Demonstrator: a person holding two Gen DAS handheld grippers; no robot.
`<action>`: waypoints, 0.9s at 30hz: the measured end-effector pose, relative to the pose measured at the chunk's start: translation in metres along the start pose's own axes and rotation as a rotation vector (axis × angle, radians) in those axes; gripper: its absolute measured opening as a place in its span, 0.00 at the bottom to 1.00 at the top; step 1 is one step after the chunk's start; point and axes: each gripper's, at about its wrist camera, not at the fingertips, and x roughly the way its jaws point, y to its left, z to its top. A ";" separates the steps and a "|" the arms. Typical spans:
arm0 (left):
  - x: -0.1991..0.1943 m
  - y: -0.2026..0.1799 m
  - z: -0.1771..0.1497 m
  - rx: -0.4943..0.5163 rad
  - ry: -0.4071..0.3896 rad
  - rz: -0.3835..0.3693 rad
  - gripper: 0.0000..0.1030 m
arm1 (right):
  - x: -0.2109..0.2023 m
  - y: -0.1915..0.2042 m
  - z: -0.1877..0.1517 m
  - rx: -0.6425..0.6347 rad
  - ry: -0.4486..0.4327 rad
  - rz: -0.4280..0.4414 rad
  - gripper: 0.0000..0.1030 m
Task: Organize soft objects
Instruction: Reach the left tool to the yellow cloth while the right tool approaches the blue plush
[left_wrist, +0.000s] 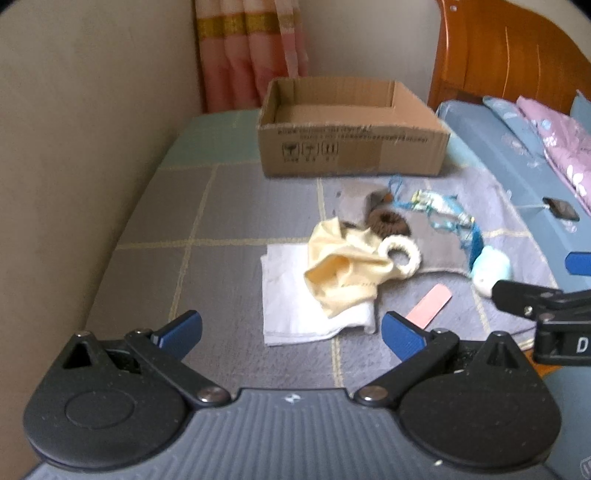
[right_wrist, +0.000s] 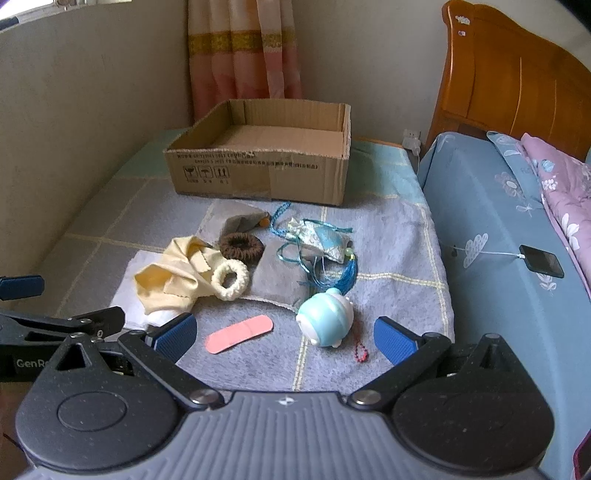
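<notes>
Where curtains (right_wrist: 242, 48) hang, a cardboard box (right_wrist: 258, 177) sits on checked blanket (right_wrist: 388, 266).

Beige walls (right_wrist: 92, 92), a pink curtain (right_wrist: 240, 48), and a wooden headboard (right_wrist: 509, 74) in daylight.

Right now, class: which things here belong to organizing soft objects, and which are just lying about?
Belong:
cardboard box
yellow cloth
white cloth
cream scrunchie
brown scrunchie
blue sachet

Lying about:
phone
pink plaster
pale blue toy, looks hard
</notes>
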 end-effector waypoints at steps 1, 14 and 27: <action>0.004 0.001 -0.001 -0.001 0.013 -0.002 0.99 | 0.003 -0.001 -0.001 -0.005 0.004 -0.004 1.00; 0.049 0.008 -0.004 -0.007 0.119 -0.026 0.99 | 0.040 -0.018 -0.011 -0.007 0.062 0.000 1.00; 0.071 0.007 -0.010 0.031 0.129 -0.068 1.00 | 0.062 -0.044 -0.025 -0.024 0.064 0.034 1.00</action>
